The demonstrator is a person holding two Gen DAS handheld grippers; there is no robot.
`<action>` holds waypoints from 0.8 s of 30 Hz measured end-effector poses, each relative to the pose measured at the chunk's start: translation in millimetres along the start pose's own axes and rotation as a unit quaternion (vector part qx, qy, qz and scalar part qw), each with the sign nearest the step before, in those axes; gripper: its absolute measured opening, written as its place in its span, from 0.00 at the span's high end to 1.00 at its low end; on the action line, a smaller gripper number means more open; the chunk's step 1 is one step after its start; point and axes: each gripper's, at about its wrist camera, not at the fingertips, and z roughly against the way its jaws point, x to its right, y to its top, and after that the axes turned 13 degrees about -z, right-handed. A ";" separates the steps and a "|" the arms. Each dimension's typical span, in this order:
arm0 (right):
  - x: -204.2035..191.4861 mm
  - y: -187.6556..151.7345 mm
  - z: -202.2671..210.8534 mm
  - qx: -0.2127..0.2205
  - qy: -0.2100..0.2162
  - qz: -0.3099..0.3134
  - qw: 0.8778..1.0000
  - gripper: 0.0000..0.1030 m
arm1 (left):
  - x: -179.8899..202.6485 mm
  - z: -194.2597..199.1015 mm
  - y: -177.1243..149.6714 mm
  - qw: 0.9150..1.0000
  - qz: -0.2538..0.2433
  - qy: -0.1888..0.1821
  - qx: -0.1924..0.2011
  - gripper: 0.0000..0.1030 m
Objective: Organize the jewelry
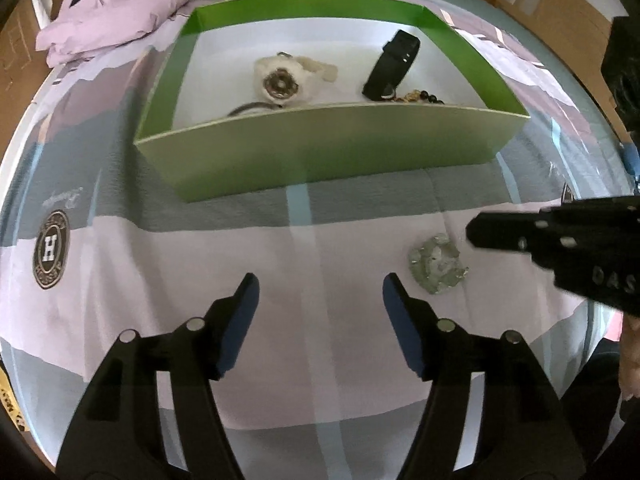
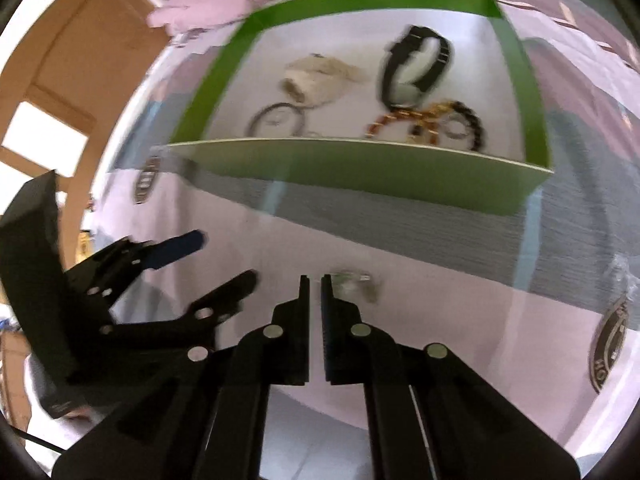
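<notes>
The 1 piece left outside the green box is a pale green bracelet, lying in a loose heap on the bedspread in front of the box's near wall. Inside the box already lie a cream watch, a black band, a thin bangle and a string of gold and dark beads.

The right tongs are pinched nearly shut with nothing visibly between them; the bracelet sits just beside their right tip, blurred in that view, so I cannot tell whether they touch it. The left tongs stand wide and empty over bare cloth, to the left of the bracelet.

The step in hand looks like picking up this last bracelet. To do it well, the right tongs should reopen and straddle 1 side of the loop, not the whole heap, then close on beads rather than on cloth. Lift straight up until the hanging part clears the near wall before carrying it over. Set it down in the free floor between the watch and the band, to avoid tangling with the bead string.
</notes>
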 end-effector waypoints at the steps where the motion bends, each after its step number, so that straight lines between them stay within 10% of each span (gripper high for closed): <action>1: 1.8 -0.6 -1.0 0.003 -0.012 -0.002 1.000 0.95 | 2.8 -1.9 1.4 1.000 -0.002 -0.002 0.002 0.37; 7: 25.4 3.4 3.1 0.008 -0.032 -0.019 0.999 0.81 | 28.6 -21.8 12.9 0.999 -0.028 -0.018 0.011 0.37; 15: 28.3 3.4 -2.6 -0.001 -0.034 -0.025 0.999 0.81 | 34.7 -26.9 8.3 0.998 -0.059 0.012 0.005 0.89; 22: 19.4 2.5 -11.5 -0.009 -0.018 -0.014 1.000 0.81 | 19.0 -23.3 4.8 0.999 -0.041 -0.007 -0.007 0.93; 24: 17.2 3.0 -14.2 -0.008 0.000 -0.014 1.000 0.65 | 15.8 -23.6 2.5 0.999 -0.041 -0.011 -0.007 0.93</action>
